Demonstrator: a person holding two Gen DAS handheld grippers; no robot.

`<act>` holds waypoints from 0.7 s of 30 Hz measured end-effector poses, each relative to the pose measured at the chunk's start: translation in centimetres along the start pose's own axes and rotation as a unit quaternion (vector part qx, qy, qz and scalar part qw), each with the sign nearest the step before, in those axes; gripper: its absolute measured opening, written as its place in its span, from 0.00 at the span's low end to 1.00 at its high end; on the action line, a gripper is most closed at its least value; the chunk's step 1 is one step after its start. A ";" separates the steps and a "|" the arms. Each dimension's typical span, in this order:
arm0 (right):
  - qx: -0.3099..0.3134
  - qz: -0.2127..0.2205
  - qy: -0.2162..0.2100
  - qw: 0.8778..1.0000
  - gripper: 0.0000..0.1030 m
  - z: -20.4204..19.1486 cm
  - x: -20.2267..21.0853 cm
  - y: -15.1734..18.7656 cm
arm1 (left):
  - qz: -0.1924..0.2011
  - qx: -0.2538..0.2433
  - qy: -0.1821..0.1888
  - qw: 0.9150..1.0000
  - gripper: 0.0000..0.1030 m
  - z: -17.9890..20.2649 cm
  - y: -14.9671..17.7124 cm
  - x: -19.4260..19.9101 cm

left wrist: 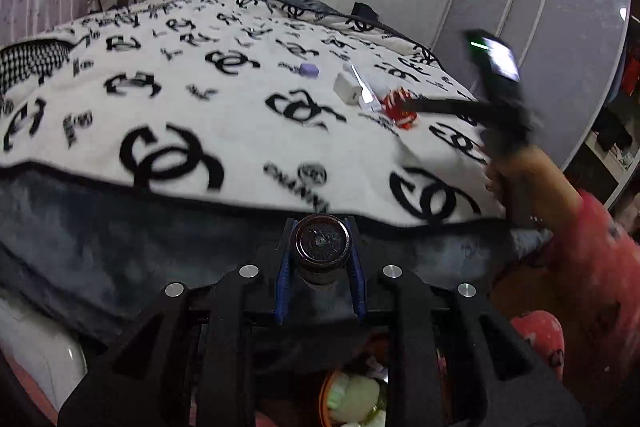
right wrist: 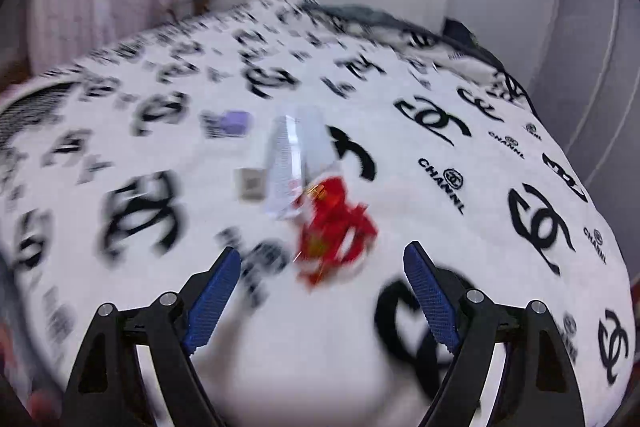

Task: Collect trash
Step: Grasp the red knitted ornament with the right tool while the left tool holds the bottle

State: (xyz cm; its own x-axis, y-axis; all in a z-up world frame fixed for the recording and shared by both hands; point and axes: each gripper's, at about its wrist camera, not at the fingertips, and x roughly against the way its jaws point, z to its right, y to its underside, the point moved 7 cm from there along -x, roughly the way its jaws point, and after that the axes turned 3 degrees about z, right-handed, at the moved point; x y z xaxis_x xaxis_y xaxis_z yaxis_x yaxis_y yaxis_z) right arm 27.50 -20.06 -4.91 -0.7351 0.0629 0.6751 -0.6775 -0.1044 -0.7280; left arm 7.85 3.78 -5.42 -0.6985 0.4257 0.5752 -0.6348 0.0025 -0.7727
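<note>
The red wrapper (right wrist: 334, 227) lies on the patterned blanket (right wrist: 460, 235) just beside a white box (right wrist: 280, 163), so the right gripper (right wrist: 322, 291), jaws wide and empty, should be lowered to straddle the wrapper alone without catching fabric. It is angled downward, just short of the wrapper. The left gripper (left wrist: 320, 267) is clamped on a small dark bottle (left wrist: 320, 247), held off the bed's edge above a bin (left wrist: 352, 399).

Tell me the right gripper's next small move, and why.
Probably ease the right gripper forward and down around the red wrapper: its jaws are open and empty, the wrapper lies just ahead on the blanket, and the left gripper already holds a dark bottle.
</note>
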 end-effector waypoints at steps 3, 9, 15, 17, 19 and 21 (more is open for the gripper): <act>-0.027 -0.051 0.050 0.997 0.65 1.1 -4.5 -0.2 | -0.004 0.003 -0.004 1.000 0.22 -0.3 1.0 0.5; -0.079 -0.071 -0.011 0.994 0.26 1.3 -4.2 0.9 | -0.007 0.021 0.002 1.000 0.22 -1.1 1.3 0.9; -0.078 -0.005 -0.045 0.996 0.24 1.9 3.7 1.6 | -0.004 0.016 0.010 1.000 0.22 0.0 1.4 1.5; -0.068 0.016 -0.056 0.996 0.24 1.8 6.0 1.8 | -0.004 0.010 0.012 1.000 0.22 0.6 1.5 1.9; -0.065 0.038 -0.072 0.995 0.25 2.1 9.7 3.2 | -0.005 0.004 0.012 1.000 0.22 1.3 1.7 2.2; -0.056 0.054 -0.085 0.993 0.25 2.3 12.8 4.7 | -0.005 -0.001 0.013 1.000 0.22 2.0 1.9 2.6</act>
State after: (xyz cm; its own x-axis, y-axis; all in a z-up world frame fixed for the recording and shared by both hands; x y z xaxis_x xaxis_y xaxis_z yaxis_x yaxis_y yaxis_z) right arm 14.99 -21.98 0.61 -0.7951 -0.1121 0.5960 -0.6008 0.0109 -0.7993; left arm 4.16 3.08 -4.91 -0.6835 0.4491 0.5754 -0.6404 0.0092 -0.7680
